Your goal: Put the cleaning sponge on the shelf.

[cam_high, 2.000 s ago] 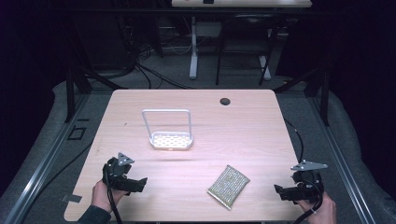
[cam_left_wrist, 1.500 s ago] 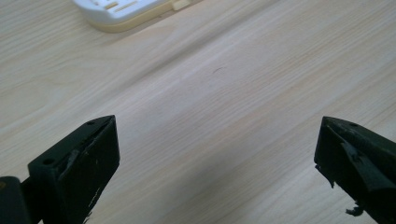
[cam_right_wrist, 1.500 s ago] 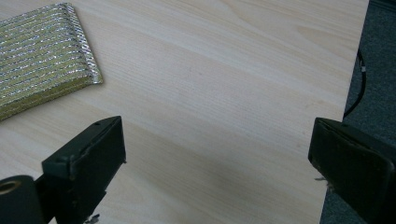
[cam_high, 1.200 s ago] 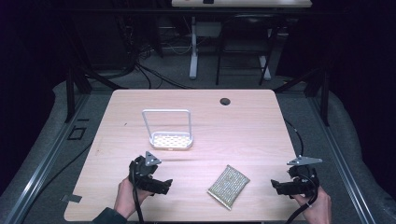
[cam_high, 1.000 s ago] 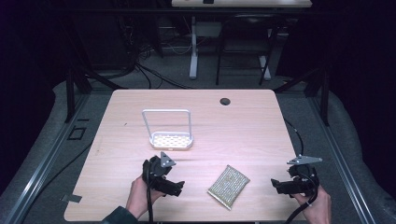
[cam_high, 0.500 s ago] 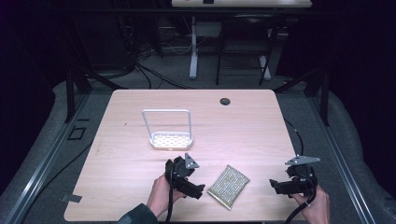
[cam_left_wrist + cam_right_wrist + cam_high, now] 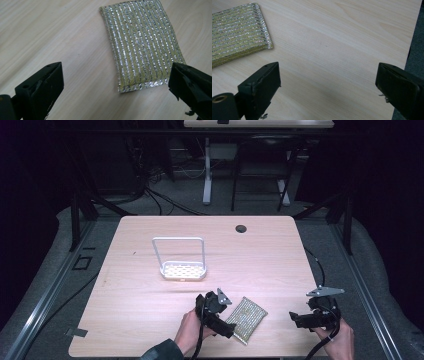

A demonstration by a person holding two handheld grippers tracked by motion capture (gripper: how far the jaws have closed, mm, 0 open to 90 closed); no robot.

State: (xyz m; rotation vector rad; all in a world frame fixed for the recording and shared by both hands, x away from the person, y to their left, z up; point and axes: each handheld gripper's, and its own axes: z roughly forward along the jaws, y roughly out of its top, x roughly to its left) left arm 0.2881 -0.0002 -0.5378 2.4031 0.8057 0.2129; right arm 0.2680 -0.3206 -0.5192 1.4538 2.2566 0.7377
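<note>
A light wooden table (image 7: 150,320) carries two things: a white wire rack (image 7: 181,265) with a perforated tray base and an upright rectangular handle loop, standing left of the middle, and a flat scouring pad (image 7: 246,319) woven in gold and silver threads, lying near the front edge, well apart from the rack and turned at an angle to the table's sides. A small dark round hole (image 7: 241,228) sits in the tabletop near the far edge.

The left gripper (image 7: 219,317), held in the person's left hand (image 7: 189,332), is just beside the pad at its left edge, low over the table. In the left gripper view its fingers (image 7: 41,87) are spread wide apart, released, with nothing between them but bare wood and the pad's near corner; the pad (image 7: 142,45) lies flat ahead, its near short edge reaching between the two fingers, the right one close to its corner. Whether that finger touches the pad cannot be told.

The right gripper (image 7: 307,317), held in the right hand (image 7: 340,340), sits near the table's front right corner, apart from the pad. In the right gripper view its fingers (image 7: 260,87) are also wide apart and hold nothing; the pad's end (image 7: 238,32) shows at the upper left, and the table's edge runs down the right side
</note>
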